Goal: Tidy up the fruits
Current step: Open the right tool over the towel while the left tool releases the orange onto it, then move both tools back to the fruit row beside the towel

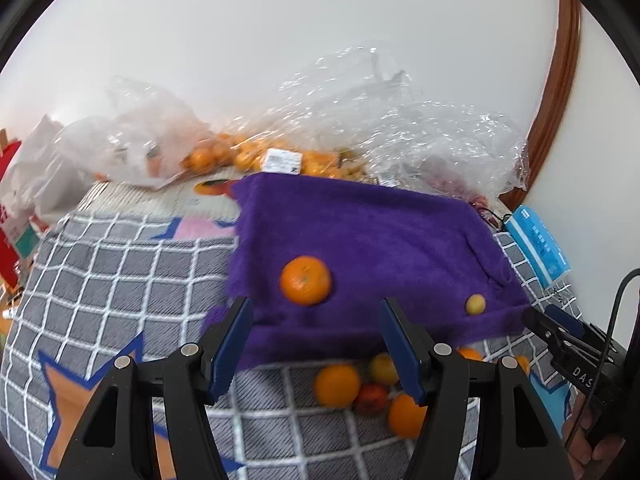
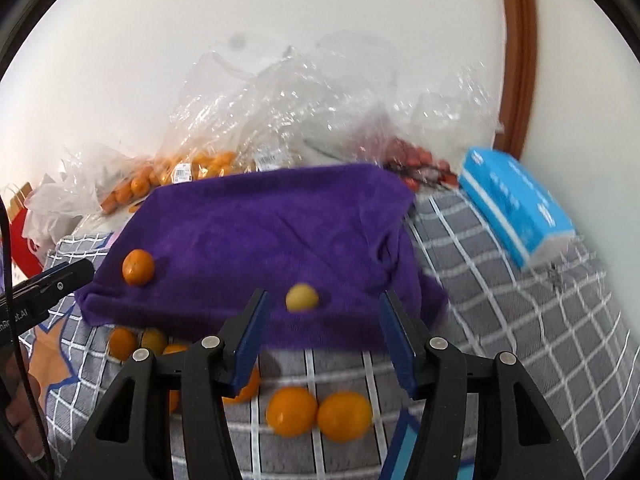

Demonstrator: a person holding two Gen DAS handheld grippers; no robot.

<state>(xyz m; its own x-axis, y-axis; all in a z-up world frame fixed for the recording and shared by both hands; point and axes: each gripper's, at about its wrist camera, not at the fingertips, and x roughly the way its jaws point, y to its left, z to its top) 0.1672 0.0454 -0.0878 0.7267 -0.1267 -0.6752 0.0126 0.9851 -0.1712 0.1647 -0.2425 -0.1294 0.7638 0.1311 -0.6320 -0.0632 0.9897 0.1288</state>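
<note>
Your left gripper [image 1: 316, 344] & right gripper [image 2: 322, 336]: both released, nothing held. Round orange mandarin [image 1: 305, 280] + small yellow fruit [image 2: 301, 297] sit apart on fuzzy purple towel [image 1: 360, 232].

A grey blanket with a white grid [image 2: 520, 300] and star patterns covers the surface. At two o'clock in the right wrist view lies a blue tissue pack [image 2: 516, 204], tilted on the blanket. Crumpled clear plastic bags [image 1: 380, 120] pile against the white wall [image 1: 280, 20] at twelve o'clock. A brown wooden frame [image 1: 560, 80] curves at one o'clock. A red paper bag [image 1: 10, 216] stands at nine o'clock.
</note>
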